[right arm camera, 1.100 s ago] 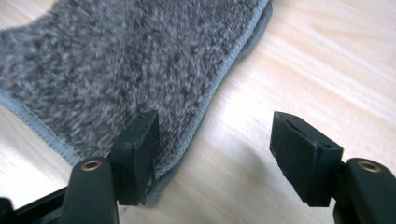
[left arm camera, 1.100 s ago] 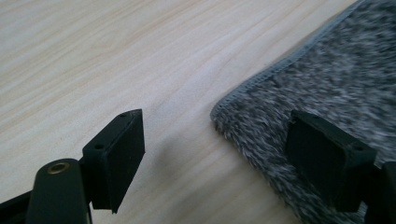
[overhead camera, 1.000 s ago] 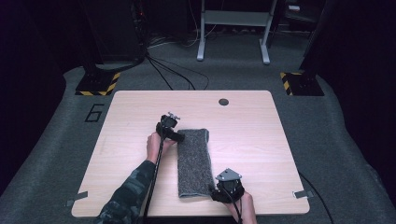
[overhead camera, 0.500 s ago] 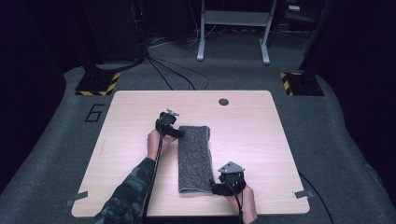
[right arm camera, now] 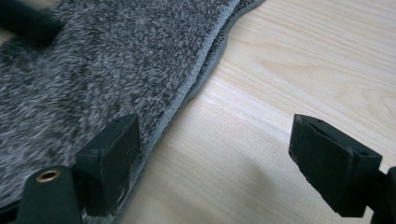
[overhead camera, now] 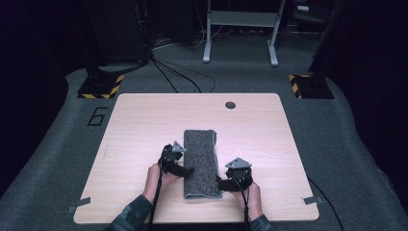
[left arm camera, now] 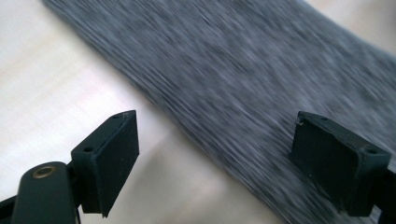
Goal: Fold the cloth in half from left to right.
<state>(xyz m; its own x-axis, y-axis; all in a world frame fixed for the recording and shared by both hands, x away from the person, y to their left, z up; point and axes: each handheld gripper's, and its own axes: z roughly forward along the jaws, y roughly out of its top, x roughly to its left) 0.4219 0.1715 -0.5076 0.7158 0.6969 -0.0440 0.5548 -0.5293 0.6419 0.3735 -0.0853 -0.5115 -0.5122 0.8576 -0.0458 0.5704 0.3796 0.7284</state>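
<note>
A folded grey towel [overhead camera: 200,161] lies lengthwise in the middle of the wooden table [overhead camera: 269,139]. My left gripper [overhead camera: 185,170] is at the towel's left edge, about halfway along, and is open. In the left gripper view the left gripper [left arm camera: 215,158] has one jaw over bare wood and the other over the blurred towel [left arm camera: 243,74]. My right gripper [overhead camera: 220,182] is at the towel's right edge near the front end. Its jaws have just been opening, and the right gripper [right arm camera: 215,158] straddles the hemmed edge of the towel [right arm camera: 107,60] without pressing on it.
A round black grommet hole [overhead camera: 230,105] sits near the table's far edge. Bare wood lies on both sides of the towel. Beyond the table are grey carpet, cables, two yellow-and-black striped bases [overhead camera: 102,85] and a metal stand [overhead camera: 239,33].
My left gripper has slid from the towel's far left corner toward the person along its left edge. The right gripper has shifted slightly farther up the right edge and let go of the towel.
</note>
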